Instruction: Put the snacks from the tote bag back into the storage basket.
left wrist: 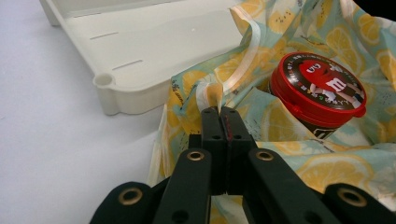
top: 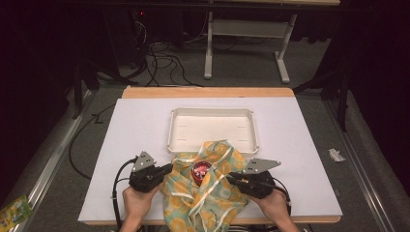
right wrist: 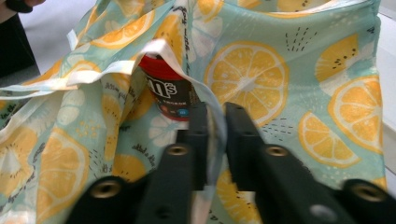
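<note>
A cloth bag [top: 212, 191] printed with lemon slices lies at the table's near edge, its mouth held apart between my two grippers. A red-lidded M&M's can [top: 200, 170] stands inside it. My left gripper [top: 169, 167] is shut on the bag's left rim. In the left gripper view the jaws [left wrist: 219, 111] pinch the hem, with the can [left wrist: 317, 88] just to the right. My right gripper [top: 229, 176] holds the right rim. In the right gripper view its jaws [right wrist: 215, 109] stand nearly together with the white hem ribbon [right wrist: 205, 93] between them, and the can [right wrist: 166, 91] sits just beyond.
A shallow white tray [top: 212, 112] sits right behind the bag, and the bag's far edge overlaps its near rim. The white table cover [top: 140, 125] spreads to both sides. Cables and a table frame [top: 209, 48] are on the floor beyond. A snack packet [top: 14, 210] lies on the floor at the left.
</note>
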